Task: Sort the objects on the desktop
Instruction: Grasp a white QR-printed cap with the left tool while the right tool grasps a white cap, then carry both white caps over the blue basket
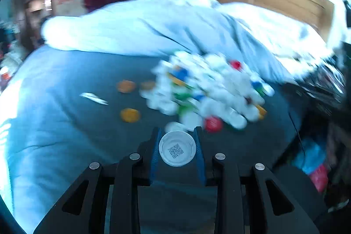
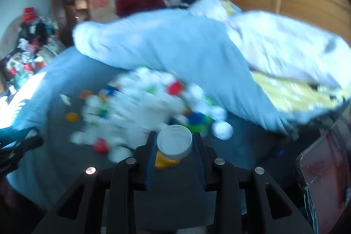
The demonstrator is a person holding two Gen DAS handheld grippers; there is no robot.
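A pile of bottle caps (image 1: 206, 89), mostly white with some red, blue and green ones, lies on a dark mat (image 1: 87, 71); it also shows in the right wrist view (image 2: 142, 109). My left gripper (image 1: 177, 147) is shut on a white cap with a QR code inside (image 1: 177, 149), just in front of the pile. My right gripper (image 2: 174, 142) is shut on a white cap (image 2: 174, 140) with a yellow cap (image 2: 163, 160) right beneath it. Both views are motion-blurred.
Three orange caps (image 1: 129, 115) and a white scrap (image 1: 94, 98) lie left of the pile. A light blue duvet (image 1: 136, 30) is heaped behind the mat. Dark clutter (image 1: 324, 89) sits at the right edge. A lone white cap (image 2: 222, 129) lies right of the pile.
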